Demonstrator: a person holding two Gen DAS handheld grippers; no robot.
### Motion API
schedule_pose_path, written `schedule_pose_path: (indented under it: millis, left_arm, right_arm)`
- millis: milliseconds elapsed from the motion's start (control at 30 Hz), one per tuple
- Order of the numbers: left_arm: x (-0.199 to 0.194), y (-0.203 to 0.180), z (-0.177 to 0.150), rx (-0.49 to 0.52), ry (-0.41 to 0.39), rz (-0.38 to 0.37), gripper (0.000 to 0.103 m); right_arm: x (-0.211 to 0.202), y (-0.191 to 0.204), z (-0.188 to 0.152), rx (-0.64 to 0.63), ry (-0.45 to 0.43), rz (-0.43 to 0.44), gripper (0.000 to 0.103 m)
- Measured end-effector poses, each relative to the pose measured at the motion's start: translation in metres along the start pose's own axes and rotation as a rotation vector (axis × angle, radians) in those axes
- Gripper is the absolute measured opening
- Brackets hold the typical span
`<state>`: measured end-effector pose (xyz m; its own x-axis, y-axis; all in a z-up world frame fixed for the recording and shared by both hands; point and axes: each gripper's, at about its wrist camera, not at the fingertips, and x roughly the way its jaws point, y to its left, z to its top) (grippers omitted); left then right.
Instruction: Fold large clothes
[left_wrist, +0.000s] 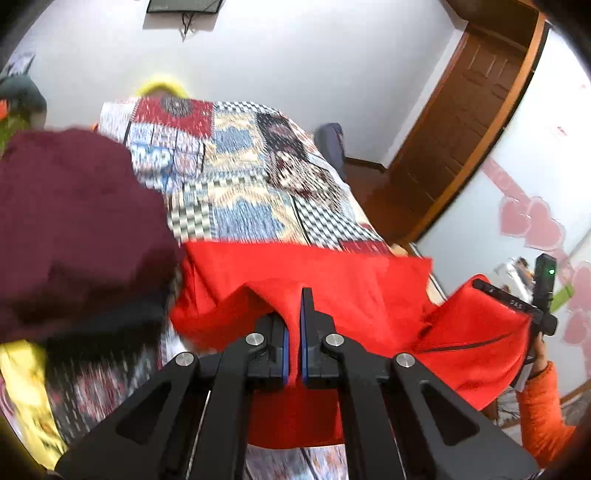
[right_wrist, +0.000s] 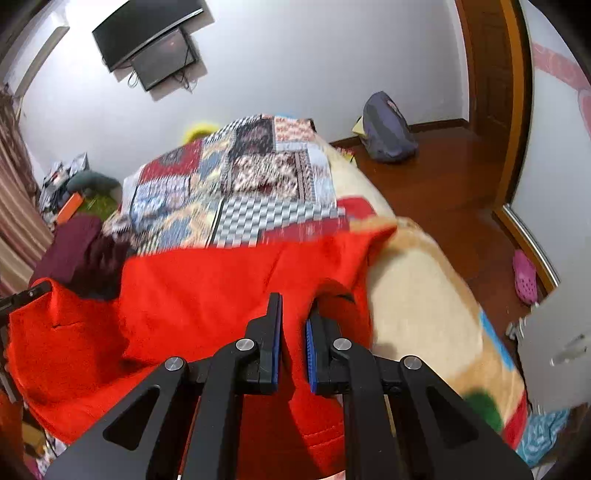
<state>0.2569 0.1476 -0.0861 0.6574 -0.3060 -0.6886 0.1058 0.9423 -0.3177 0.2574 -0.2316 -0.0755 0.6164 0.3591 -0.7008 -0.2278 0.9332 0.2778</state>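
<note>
A large red garment (left_wrist: 332, 280) lies across the near end of the bed and hangs between both grippers. My left gripper (left_wrist: 293, 306) is shut on a bunched fold of its edge. My right gripper (right_wrist: 295, 314) is shut on another fold of the red garment (right_wrist: 221, 288), lifting it above the bed. The right gripper also shows in the left wrist view (left_wrist: 517, 306) at the far right, held by a hand in an orange sleeve, with red cloth draped from it.
A patchwork quilt (left_wrist: 236, 177) covers the bed. A maroon garment (left_wrist: 74, 229) is heaped at the left, also in the right wrist view (right_wrist: 77, 247). A cream blanket (right_wrist: 424, 314) hangs off the right bed edge. A grey bag (right_wrist: 388, 129) and a pink shoe (right_wrist: 524, 277) lie on the wooden floor.
</note>
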Motion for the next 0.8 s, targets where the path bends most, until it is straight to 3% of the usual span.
schedule_pose_path:
  millis: [133, 333, 400, 433, 467, 567, 600, 633, 800]
  left_arm:
    - [0.046, 0.009, 0.030, -0.005, 0.020, 0.073, 0.003]
    - [0.119, 0.039, 0.051, -0.063, 0.120, 0.164, 0.003]
    - [0.131, 0.044, 0.052, -0.081, 0.153, 0.159, 0.008]
    - [0.136, 0.047, 0.053, -0.083, 0.171, 0.176, 0.014]
    - [0.138, 0.047, 0.053, -0.079, 0.178, 0.199, 0.027]
    - [0.135, 0.047, 0.055, -0.068, 0.164, 0.208, 0.038]
    - [0.131, 0.045, 0.056, -0.064, 0.157, 0.205, 0.041]
    - [0.127, 0.042, 0.056, -0.049, 0.145, 0.216, 0.046]
    - [0.110, 0.018, 0.056, 0.055, 0.091, 0.268, 0.052]
  right_arm:
    - [0.038, -0.005, 0.030, 0.021, 0.010, -0.026, 0.010]
    - [0.086, -0.031, 0.051, 0.116, 0.088, -0.034, 0.011]
    - [0.094, -0.042, 0.054, 0.194, 0.120, -0.010, 0.015]
    - [0.097, -0.046, 0.056, 0.219, 0.136, -0.005, 0.020]
    - [0.098, -0.050, 0.057, 0.239, 0.142, -0.007, 0.023]
    - [0.085, -0.053, 0.066, 0.224, 0.077, -0.126, 0.037]
    - [0.076, -0.054, 0.068, 0.217, 0.053, -0.141, 0.047]
    - [0.070, -0.055, 0.069, 0.211, 0.033, -0.139, 0.051]
    - [0.044, -0.039, 0.071, 0.108, 0.003, -0.137, 0.051]
